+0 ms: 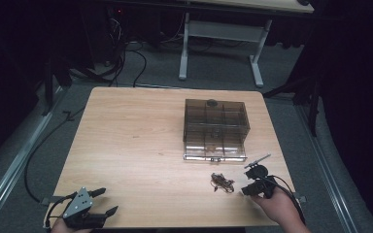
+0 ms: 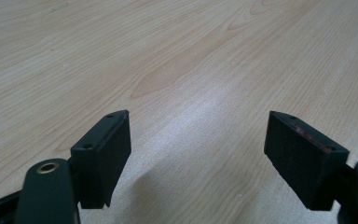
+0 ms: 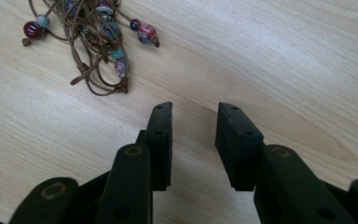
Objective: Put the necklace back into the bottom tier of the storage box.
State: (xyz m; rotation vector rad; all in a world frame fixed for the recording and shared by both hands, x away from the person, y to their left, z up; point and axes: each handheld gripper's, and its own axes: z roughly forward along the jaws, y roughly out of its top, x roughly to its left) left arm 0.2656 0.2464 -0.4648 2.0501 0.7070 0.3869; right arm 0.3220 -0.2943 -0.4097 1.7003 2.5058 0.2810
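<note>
- Jaws: your right gripper stands narrowly parted, empty; your left gripper gapes wide, empty.
- Risk: the beaded cord may snag or slip from you.

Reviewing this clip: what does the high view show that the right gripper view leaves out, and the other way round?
High view alone: the smoky transparent box with inner compartments at mid-table, the left hand-held gripper near the table's front left corner with jaws apart, and the floor cables beyond the table.

Right gripper view alone: detail of the beaded cord, a brown string tangle carrying red, teal and pink beads, plus the narrow empty gap between the right hand-held gripper jaws.

Shared: the wooden table, the cord, and the right hand-held gripper beside it, not touching it.
</note>
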